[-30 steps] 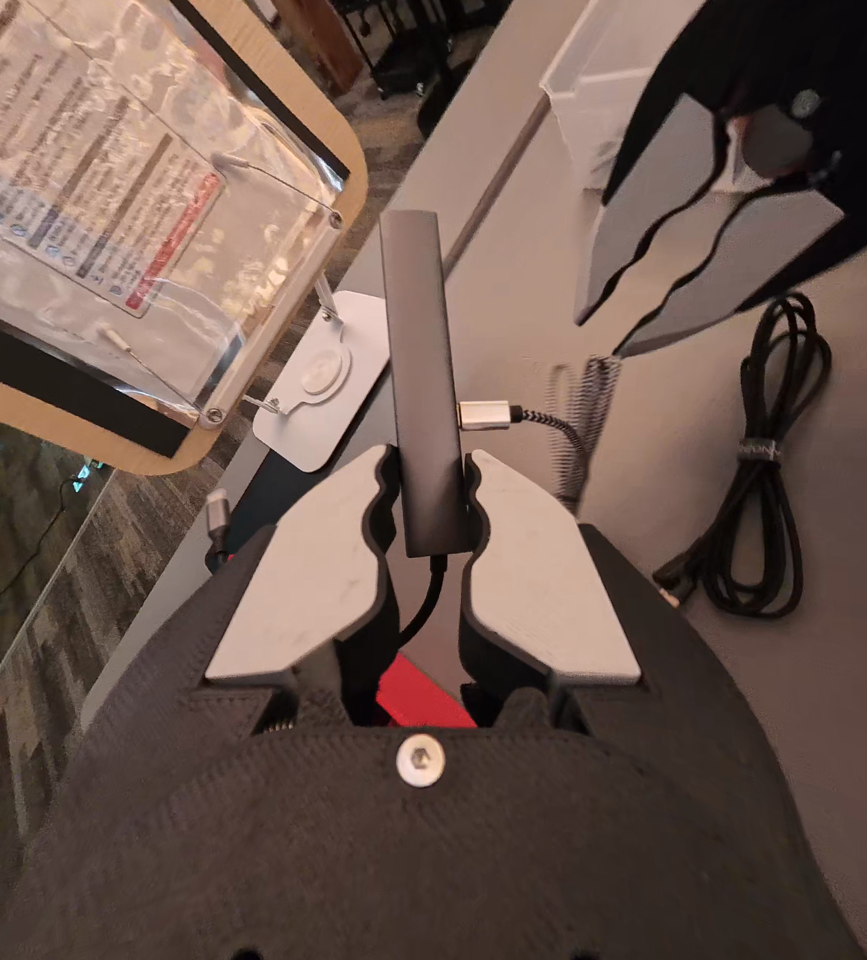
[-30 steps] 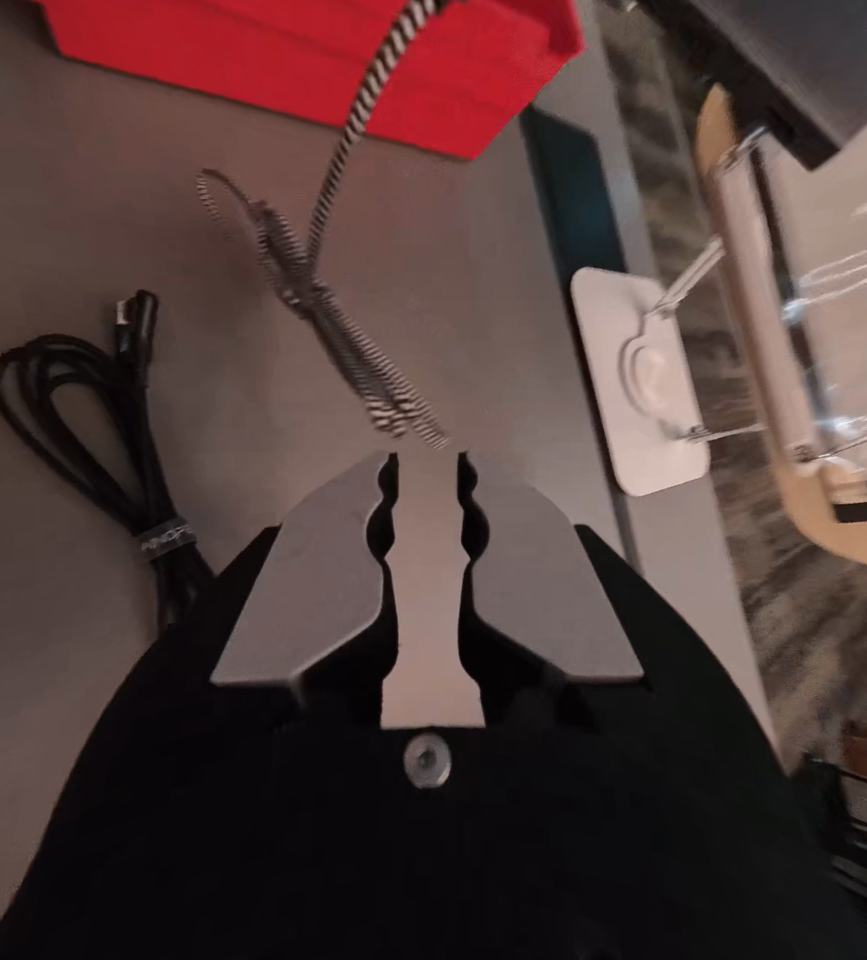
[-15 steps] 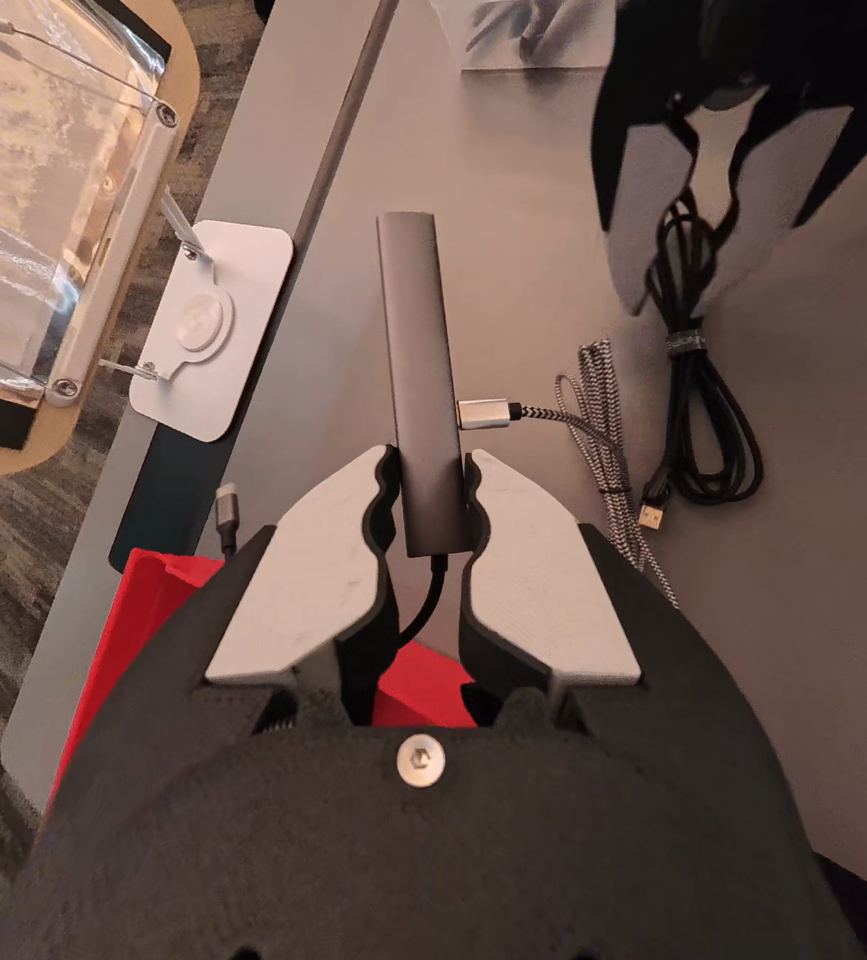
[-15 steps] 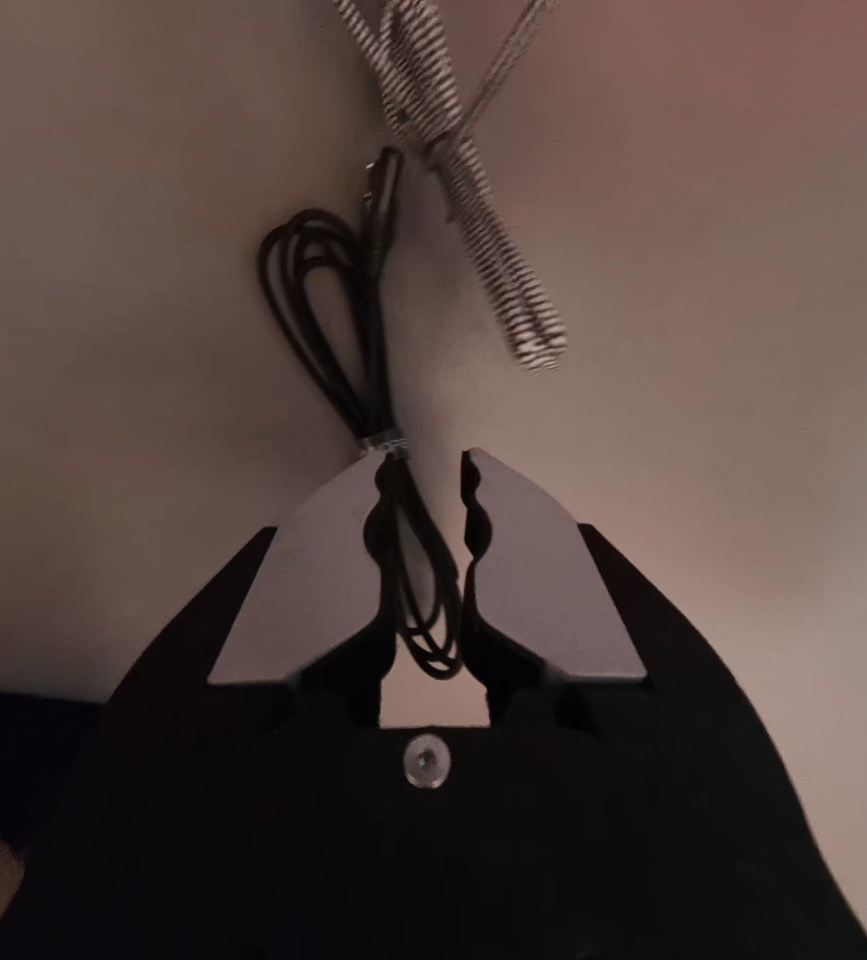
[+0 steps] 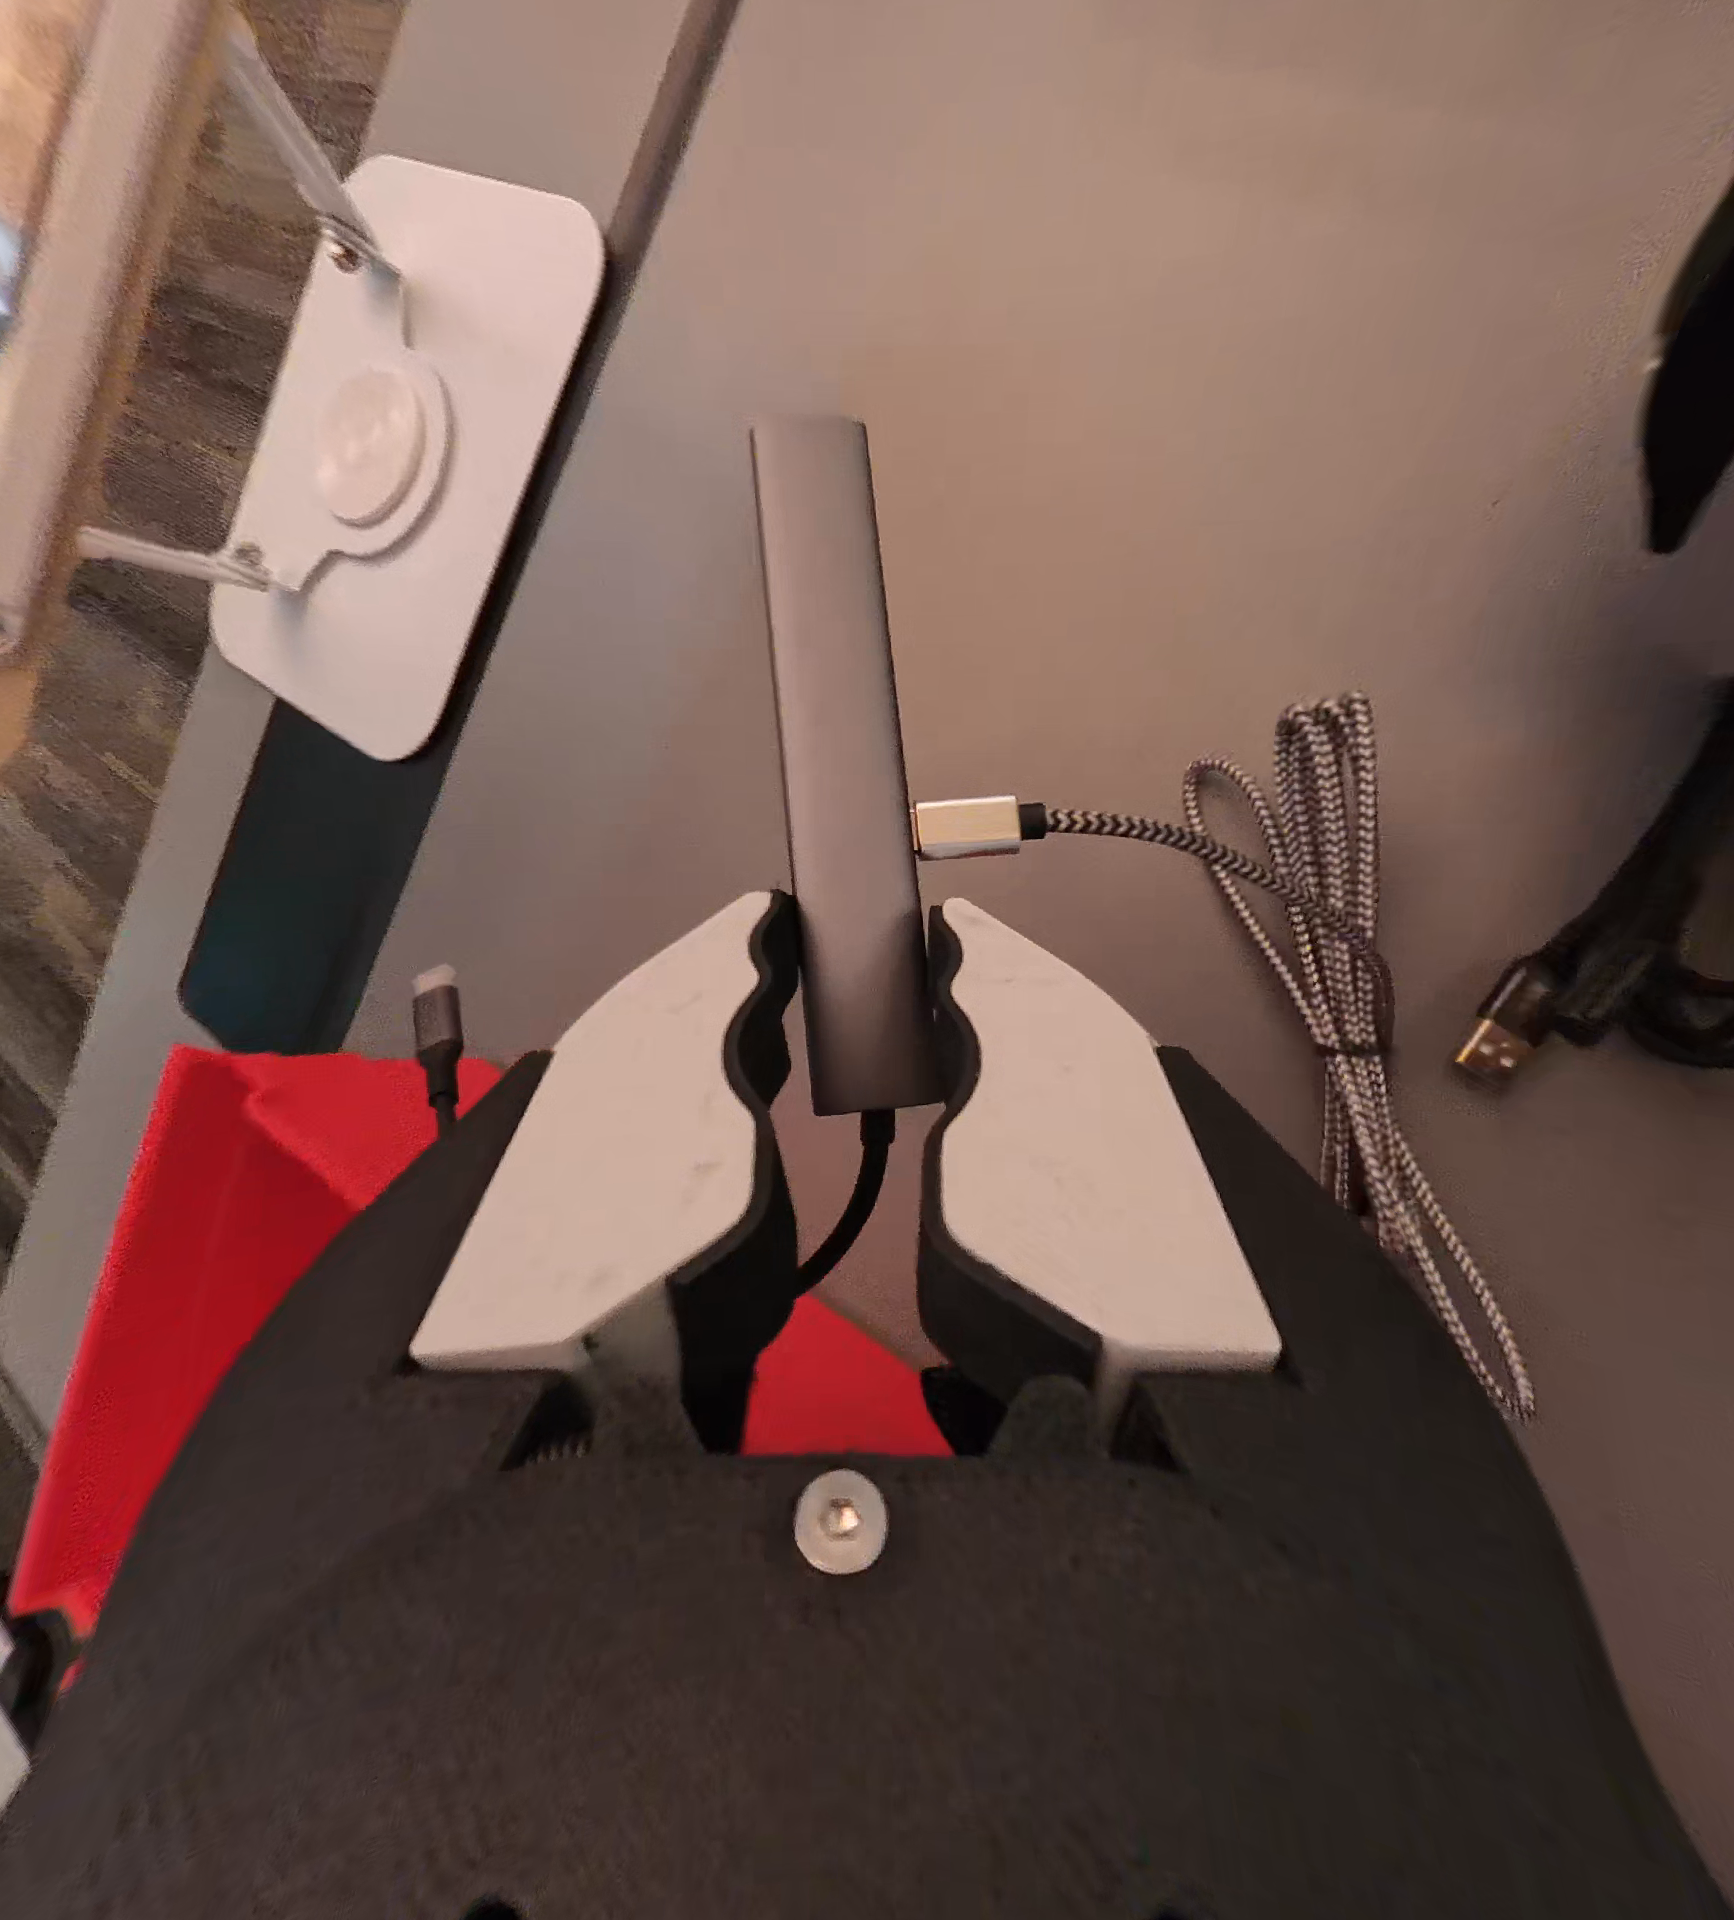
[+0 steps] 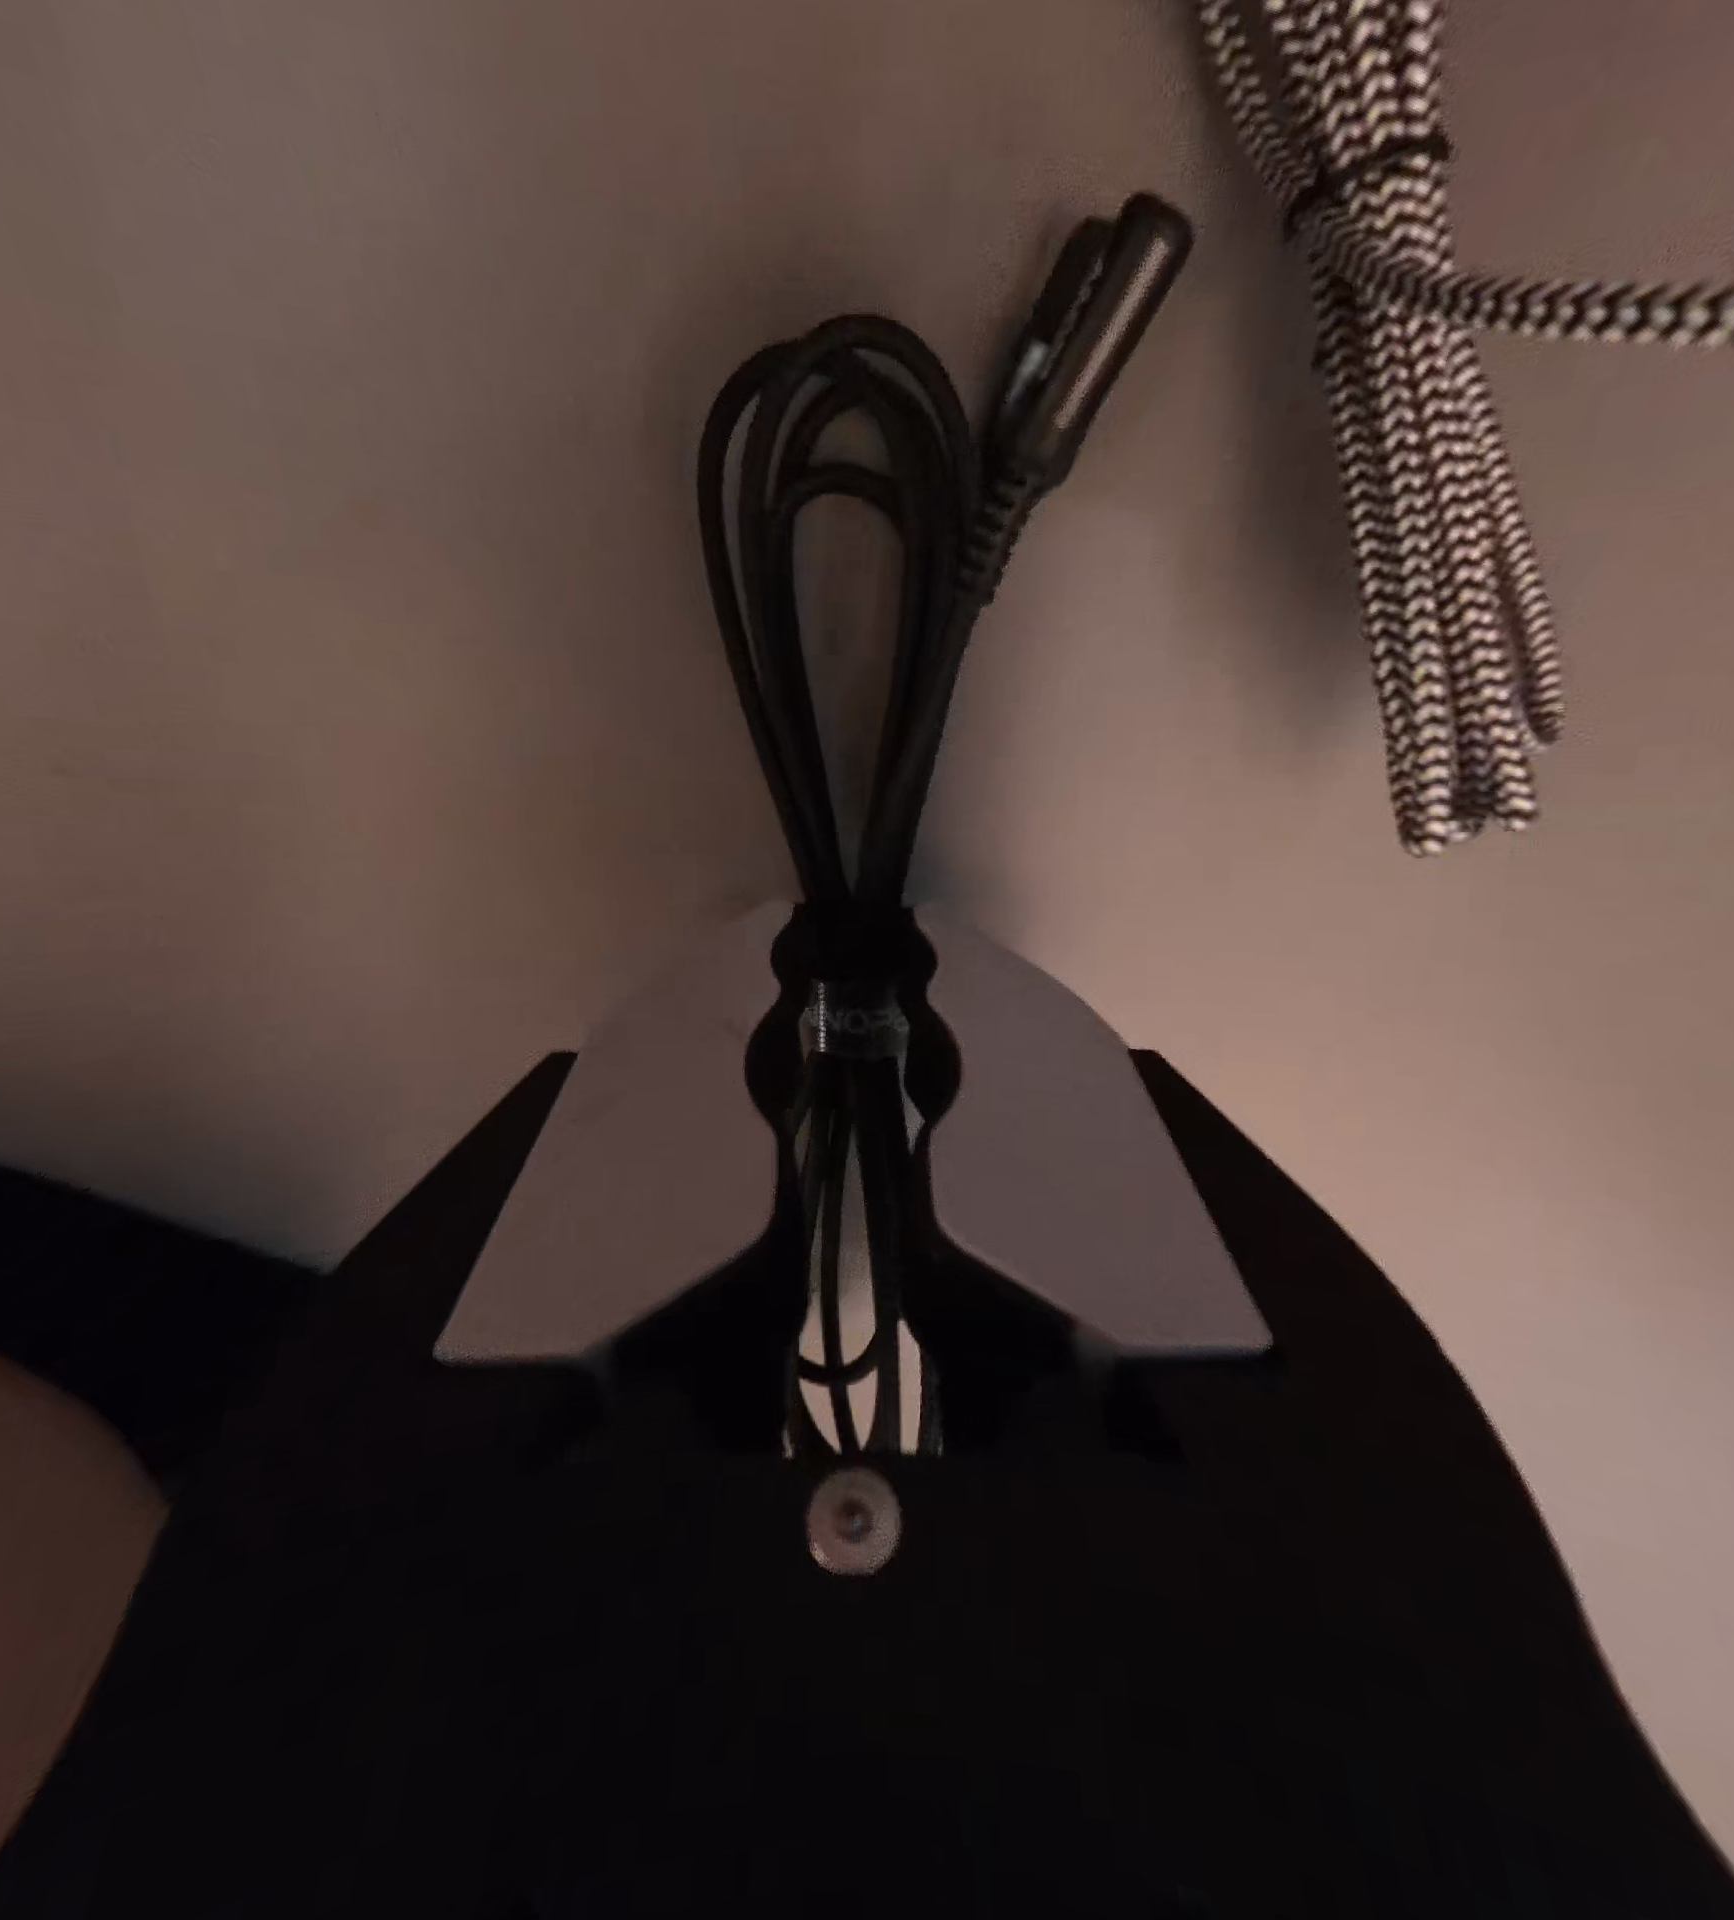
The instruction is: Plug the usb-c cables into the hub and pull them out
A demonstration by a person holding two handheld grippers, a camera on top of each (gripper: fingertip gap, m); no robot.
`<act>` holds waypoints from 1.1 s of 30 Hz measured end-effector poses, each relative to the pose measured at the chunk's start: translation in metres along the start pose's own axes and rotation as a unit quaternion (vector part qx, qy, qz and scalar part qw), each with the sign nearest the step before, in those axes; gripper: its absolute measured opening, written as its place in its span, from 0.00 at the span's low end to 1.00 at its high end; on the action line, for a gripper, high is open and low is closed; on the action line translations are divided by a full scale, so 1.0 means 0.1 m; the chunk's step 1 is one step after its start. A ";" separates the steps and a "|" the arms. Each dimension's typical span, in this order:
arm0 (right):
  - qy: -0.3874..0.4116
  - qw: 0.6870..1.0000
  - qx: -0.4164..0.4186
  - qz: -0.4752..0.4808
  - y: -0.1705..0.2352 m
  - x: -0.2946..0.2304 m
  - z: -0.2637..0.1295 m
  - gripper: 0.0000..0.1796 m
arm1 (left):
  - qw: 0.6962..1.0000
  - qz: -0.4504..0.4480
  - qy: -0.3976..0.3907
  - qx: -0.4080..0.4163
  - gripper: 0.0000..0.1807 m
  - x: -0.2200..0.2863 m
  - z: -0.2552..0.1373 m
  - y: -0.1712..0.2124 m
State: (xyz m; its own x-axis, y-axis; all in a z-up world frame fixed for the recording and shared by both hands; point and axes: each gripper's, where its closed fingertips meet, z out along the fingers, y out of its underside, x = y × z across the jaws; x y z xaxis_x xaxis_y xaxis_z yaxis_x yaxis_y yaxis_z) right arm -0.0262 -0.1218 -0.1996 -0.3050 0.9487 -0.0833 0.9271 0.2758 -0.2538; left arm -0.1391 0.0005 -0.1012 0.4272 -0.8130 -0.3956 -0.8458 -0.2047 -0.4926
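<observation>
The left gripper (image 5: 861, 1013) clamps the slim grey hub (image 5: 835, 748), held above the table (image 5: 1206, 312), one braided cable (image 5: 1351, 935) plugged into its side. The right gripper (image 6: 855, 961) closes around the bundled black cable (image 6: 847, 644) at its strap (limp, light; likely better gripped by its rigid plug). Two cables, one hub.

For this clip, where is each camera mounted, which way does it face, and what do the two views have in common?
Left wrist view: sits on the left gripper, looking forward and down along its fingers at the dark hub clamped between them, over the grey table; the other gripper's black edge shows far right.
Right wrist view: sits on the right gripper, looking steeply down at the table; its fingers are closed around the bundled black cable.
Shared: both show the black-and-white braided cable, whose silver plug sits in the hub, and the black cable.
</observation>
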 end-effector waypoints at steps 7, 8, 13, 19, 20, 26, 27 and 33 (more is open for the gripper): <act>0.021 0.999 0.042 -0.013 -0.02 -0.27 -0.56 0.07 | 0.998 -0.025 0.057 -0.027 0.13 0.33 0.50 0.01; 0.030 0.999 0.044 -0.012 -0.01 -0.29 -0.62 0.07 | 0.997 -0.029 0.067 -0.030 0.13 0.36 0.55 0.02; 0.062 0.997 0.050 -0.007 0.04 -0.32 -0.80 0.07 | 0.993 -0.048 0.096 -0.055 0.13 0.45 0.72 0.15; 0.068 0.997 0.048 -0.002 0.07 -0.27 -0.80 0.07 | 0.977 -0.100 0.175 -0.072 0.13 0.59 0.82 0.30; 0.068 0.997 0.049 -0.001 0.08 -0.26 -0.80 0.07 | 0.974 -0.109 0.188 -0.071 0.13 0.60 0.81 0.29; 0.078 0.996 0.047 0.009 0.14 -0.19 -0.80 0.07 | 0.957 -0.182 0.227 -0.014 0.23 0.49 0.46 0.01; 0.082 0.995 0.046 0.011 0.15 -0.17 -0.80 0.07 | 0.954 -0.185 0.236 0.017 0.23 0.46 0.33 -0.11; 0.126 0.990 0.062 0.032 0.19 -0.02 -0.91 0.07 | 0.890 -0.146 0.371 0.222 0.24 0.63 -0.67 -0.71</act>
State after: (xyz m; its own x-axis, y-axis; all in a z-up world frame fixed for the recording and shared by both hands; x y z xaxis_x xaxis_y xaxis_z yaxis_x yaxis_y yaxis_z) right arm 0.0122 -0.1041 -0.1163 -0.1687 0.9763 0.1355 0.9041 0.2080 -0.3732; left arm -0.0736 -0.0723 -0.0391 0.1404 -0.9305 0.3384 -0.4530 -0.3643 -0.8137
